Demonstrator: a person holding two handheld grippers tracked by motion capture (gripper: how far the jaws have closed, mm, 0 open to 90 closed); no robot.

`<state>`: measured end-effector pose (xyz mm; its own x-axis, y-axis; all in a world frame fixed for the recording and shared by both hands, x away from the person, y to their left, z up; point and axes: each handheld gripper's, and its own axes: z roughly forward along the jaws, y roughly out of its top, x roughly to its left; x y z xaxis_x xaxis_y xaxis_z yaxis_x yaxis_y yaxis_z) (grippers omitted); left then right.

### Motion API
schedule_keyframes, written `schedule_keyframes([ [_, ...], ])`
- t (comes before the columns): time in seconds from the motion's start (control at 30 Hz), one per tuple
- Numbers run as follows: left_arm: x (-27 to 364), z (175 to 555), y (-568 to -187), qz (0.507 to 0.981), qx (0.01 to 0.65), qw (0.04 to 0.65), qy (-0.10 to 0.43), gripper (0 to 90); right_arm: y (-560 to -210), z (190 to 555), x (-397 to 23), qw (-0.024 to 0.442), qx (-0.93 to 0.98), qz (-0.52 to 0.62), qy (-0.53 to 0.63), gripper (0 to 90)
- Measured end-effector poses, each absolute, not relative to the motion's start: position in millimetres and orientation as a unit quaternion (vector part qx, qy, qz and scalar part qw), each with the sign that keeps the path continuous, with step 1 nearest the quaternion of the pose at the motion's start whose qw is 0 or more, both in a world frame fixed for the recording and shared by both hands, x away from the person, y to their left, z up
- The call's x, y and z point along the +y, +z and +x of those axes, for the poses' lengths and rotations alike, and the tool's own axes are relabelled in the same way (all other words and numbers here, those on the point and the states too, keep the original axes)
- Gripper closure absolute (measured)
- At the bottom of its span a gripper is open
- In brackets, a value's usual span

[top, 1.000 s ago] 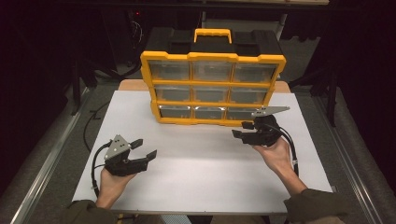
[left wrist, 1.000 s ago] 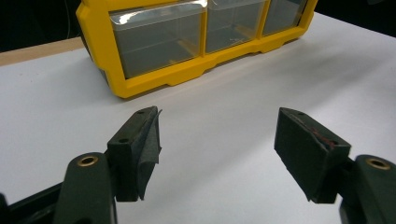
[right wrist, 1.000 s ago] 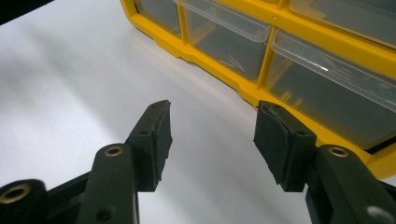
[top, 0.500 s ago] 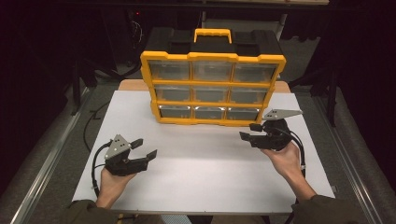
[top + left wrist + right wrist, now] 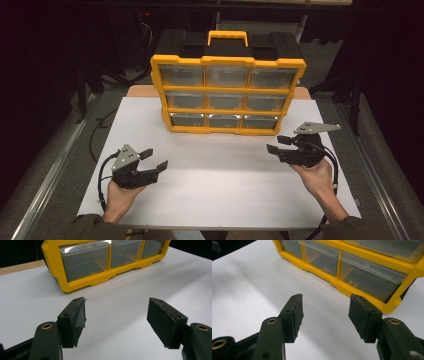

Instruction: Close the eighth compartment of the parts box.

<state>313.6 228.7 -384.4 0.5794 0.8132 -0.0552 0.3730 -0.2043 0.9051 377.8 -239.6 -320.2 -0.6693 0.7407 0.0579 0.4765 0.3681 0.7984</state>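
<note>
I hold one hand-held gripper in each hand over the white worktop [image 5: 220, 185]. My left hand-held gripper [image 5: 154, 160] is in the lower left of the high view, jaws wide apart with nothing between them. My right hand-held gripper [image 5: 280, 145] is at the middle right, jaws partly apart and also holding nothing. The yellow drawer box [image 5: 227, 95] stands at the back of the worktop, in the upper middle of the frame, with three rows of clear drawers [image 5: 372, 277]. The right hand-held gripper is near the bottom right drawer [image 5: 259, 121] but not touching it. To do this step well, I think I should come in slowly and level, line my jaws up with the drawer's front lip, and squeeze gently so the box does not slide.
</note>
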Motion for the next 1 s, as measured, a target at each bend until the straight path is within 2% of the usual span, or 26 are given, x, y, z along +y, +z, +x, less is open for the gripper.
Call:
schedule_keyframes([
  [0.5, 229, 314, -384, 0.742, 0.4, 0.488, 0.226, 31.5, -324, 363, -254, 0.164, 0.802, 0.378, 0.433, 45.5],
  [1.0, 230, 314, -384, 0.74, 0.401, 0.49, 0.226, 31.4, -341, 356, -274, 0.172, 0.785, 0.395, 0.445, 39.1],
])
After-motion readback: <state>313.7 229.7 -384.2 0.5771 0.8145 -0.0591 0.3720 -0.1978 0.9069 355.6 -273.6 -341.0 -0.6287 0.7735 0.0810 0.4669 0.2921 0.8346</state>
